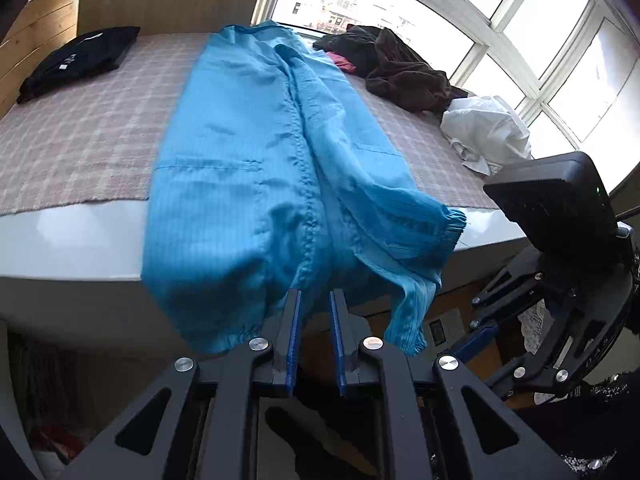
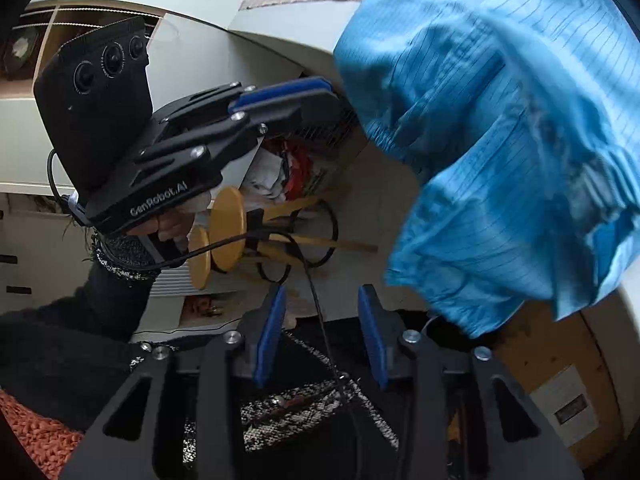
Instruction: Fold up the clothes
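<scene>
Both tongs are hanging free of the cloth. Seen from its own camera, the left gripper (image 1: 314, 300) is showing a narrow gap between its blue-padded fingers, with nothing between them; its tips are sitting just below the hanging hem of the blue garment (image 1: 256, 168). The right gripper (image 2: 322, 304) is standing wider open over the person's dark clothing, also gripping nothing, with the garment's gathered cuffs (image 2: 500, 240) hanging just up and to the right of it.

Only the left view is taking in the whole bed (image 1: 80, 148): the blue garment is lying lengthwise on the checked cover, its lower end spilling over the near white edge. A folded black garment (image 1: 76, 60) is lying at the far left corner, and a dark brown heap (image 1: 400, 68) and a white bundle (image 1: 484, 128) are lying along the window (image 1: 520, 20) side. The right tool's body is showing at that view's right border.

Only the right view is looking under the bed edge, where wooden stools (image 2: 228, 236) are lying tipped on their sides. It is also catching the left tool from the side, held in a hand (image 2: 172, 224), with a black cable (image 2: 312, 280) trailing across.
</scene>
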`<act>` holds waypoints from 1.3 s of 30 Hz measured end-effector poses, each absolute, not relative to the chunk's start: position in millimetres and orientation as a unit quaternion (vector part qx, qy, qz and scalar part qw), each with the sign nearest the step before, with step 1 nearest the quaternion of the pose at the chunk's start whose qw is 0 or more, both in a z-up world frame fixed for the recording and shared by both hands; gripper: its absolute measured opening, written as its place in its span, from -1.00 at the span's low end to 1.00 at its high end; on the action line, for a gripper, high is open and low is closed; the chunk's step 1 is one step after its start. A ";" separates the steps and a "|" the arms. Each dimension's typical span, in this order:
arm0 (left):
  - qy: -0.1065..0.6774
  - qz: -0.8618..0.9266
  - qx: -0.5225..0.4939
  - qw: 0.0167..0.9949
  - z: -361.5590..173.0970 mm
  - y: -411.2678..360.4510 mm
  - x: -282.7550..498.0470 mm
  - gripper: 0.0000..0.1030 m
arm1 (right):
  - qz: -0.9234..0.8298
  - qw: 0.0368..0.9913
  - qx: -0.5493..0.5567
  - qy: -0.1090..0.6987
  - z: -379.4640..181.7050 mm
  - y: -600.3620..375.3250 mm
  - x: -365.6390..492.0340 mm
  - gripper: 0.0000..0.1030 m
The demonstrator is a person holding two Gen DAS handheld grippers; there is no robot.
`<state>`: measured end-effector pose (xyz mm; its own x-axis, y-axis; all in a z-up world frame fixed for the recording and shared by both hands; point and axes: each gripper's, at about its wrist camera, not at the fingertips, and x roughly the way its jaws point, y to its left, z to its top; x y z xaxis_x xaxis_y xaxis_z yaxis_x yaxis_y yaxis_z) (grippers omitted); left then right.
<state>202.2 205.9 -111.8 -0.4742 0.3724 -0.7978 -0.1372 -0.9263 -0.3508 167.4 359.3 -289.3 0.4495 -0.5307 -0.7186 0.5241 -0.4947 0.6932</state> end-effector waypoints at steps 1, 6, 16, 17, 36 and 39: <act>-0.128 0.849 -0.492 0.144 -113.8 200.5 208.4 -0.73 | -0.532 0.506 0.679 -0.001 -283.8 367.6 170.6 -0.27; -0.141 0.841 -0.497 0.163 -122.1 207.1 224.1 -0.73 | -0.684 0.409 0.593 0.111 -254.7 435.3 167.9 -0.26; -0.097 0.827 -0.484 0.270 -77.3 285.8 166.8 -0.27 | -0.729 0.387 0.528 0.201 -282.0 436.4 143.5 -0.26; -0.089 0.826 -0.486 0.270 -72.6 292.0 161.7 -0.17 | -0.732 0.386 0.524 0.202 -281.1 430.4 141.4 -0.26; -0.108 0.789 -0.552 0.249 -108.6 314.6 128.1 -0.60 | -0.677 0.460 0.545 0.182 -288.6 425.1 140.6 -0.86; -0.125 0.792 -0.545 0.246 -102.4 294.7 136.6 -0.59 | -0.675 0.475 0.549 0.136 -277.0 428.2 135.2 -0.80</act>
